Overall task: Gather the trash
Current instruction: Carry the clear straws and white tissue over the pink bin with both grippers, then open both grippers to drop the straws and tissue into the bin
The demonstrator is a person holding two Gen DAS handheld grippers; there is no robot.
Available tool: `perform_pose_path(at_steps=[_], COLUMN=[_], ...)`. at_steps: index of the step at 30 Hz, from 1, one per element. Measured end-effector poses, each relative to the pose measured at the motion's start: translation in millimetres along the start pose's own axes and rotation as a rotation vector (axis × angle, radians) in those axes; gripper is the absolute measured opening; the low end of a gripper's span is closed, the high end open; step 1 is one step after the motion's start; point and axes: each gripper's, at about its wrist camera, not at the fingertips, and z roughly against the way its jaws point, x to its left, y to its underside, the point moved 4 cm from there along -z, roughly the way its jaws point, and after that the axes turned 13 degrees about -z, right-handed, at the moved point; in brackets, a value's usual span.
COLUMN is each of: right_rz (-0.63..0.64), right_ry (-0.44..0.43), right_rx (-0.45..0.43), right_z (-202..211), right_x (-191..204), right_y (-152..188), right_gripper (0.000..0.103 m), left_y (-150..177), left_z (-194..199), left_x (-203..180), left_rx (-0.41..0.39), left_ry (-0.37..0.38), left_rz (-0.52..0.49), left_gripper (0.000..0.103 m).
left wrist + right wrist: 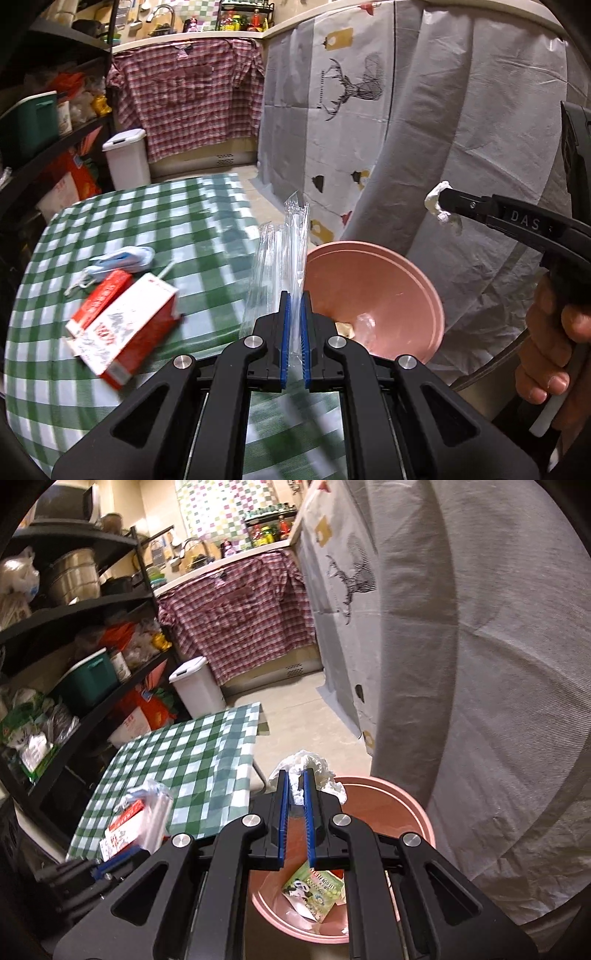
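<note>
My left gripper [294, 299] is shut on a clear plastic wrapper [291, 236] and holds it upright above the table's right edge, beside the pink bin [373, 291]. My right gripper [296, 775] is shut on a crumpled white tissue [310, 766] above the pink bin [406, 805]; it also shows in the left wrist view [441, 201] with the tissue [437, 214]. The bin holds a green panda packet [314, 890]. Two red-and-white boxes [122, 321] and a blue face mask [118, 260] lie on the green checked table [207, 229].
A white lidded bin [127, 158] stands on the floor beyond the table. Black shelves [74, 646] full of goods run along the left. A grey printed sheet [461, 129] hangs close on the right. A plaid shirt [188, 96] hangs over the counter.
</note>
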Motion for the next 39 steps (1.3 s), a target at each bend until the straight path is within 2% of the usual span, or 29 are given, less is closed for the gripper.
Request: perform_pose_path(at_steps=[7, 17, 39], right_rz=[-0.001, -0.01, -0.032], right_ry=[0.039, 0.053, 0.098], right_rx=[-0.011, 0.028, 0.086], right_z=[-1.7, -17.3, -48.6], right_x=[-16.2, -24.0, -35.1], right_y=[-11.7, -13.0, -11.3], right_gripper=[0.009, 0.009, 0.012], left_y=[-17.4, -25.8, -23.0], left_z=[-19.5, -49.3, -94.9], left_x=[-29.3, -51.3, -50.5], left_rx=[-0.004, 0.024, 0.088], left_ry=[0.03, 0.055, 0.087], left_rz=[-0.02, -0.023, -0.016], left_gripper=[0.005, 0.005, 0.006])
